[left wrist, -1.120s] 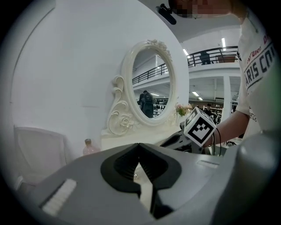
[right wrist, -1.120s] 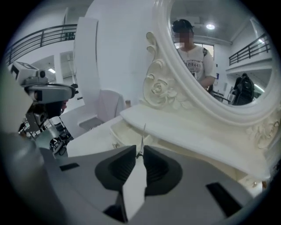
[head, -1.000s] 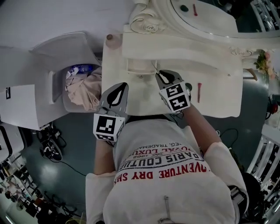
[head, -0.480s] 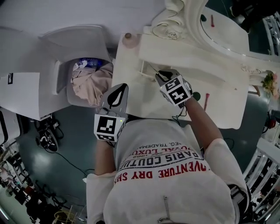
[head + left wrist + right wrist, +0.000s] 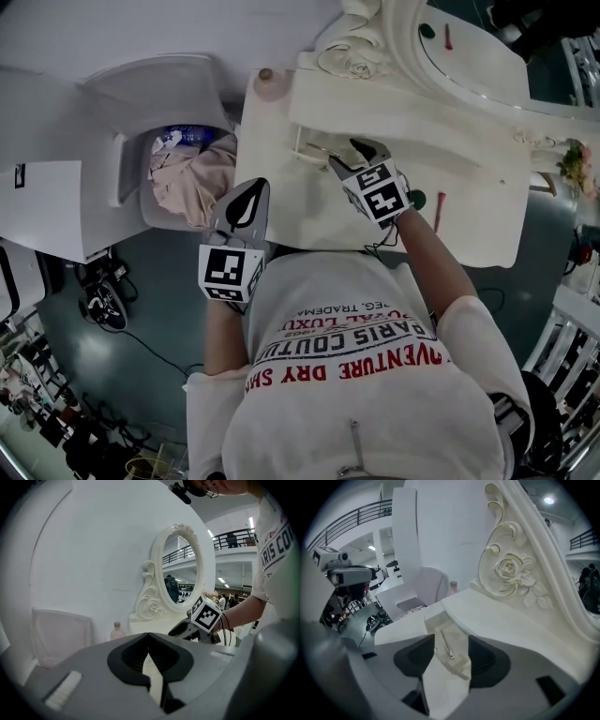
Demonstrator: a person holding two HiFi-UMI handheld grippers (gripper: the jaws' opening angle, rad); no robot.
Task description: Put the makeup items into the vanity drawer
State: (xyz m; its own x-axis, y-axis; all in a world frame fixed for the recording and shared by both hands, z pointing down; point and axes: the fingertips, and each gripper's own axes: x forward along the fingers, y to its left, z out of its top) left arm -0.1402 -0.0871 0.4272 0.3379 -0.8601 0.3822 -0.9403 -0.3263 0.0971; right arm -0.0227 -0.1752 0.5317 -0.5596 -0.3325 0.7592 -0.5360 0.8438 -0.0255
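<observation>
- Left tongs point(image 5: 249, 192): clenched, tips together, nothing between them. Held lower left of centre in the head view, off the near edge of the bench point(image 5: 469, 187).
- Right tongs point(image 5: 352, 156): centre of the head view, over the open vanity drawer point(image 5: 430, 623). Jaws are opening; the pads press on nothing.
- Slim makeup stick point(image 5: 446, 643): lies loose on the drawer floor, seen in the gap between the right jaws, touching neither pad.
- On the bench top, right of the right tongs: a small dark green round item point(image 5: 415, 199) and, just beside it, a red stick point(image 5: 438, 210). Both are outside the drawer.
- White bin point(image 5: 122, 178), left of the bench in the head view, holds crumpled pale cloth point(image 5: 202, 178).
- Small pinkish bottle point(image 5: 267, 77) stands upright at the bench's far left corner.
- Oval mirror point(image 5: 183, 573) in a carved cream frame stands at the back of the bench, upper right of the head view.
</observation>
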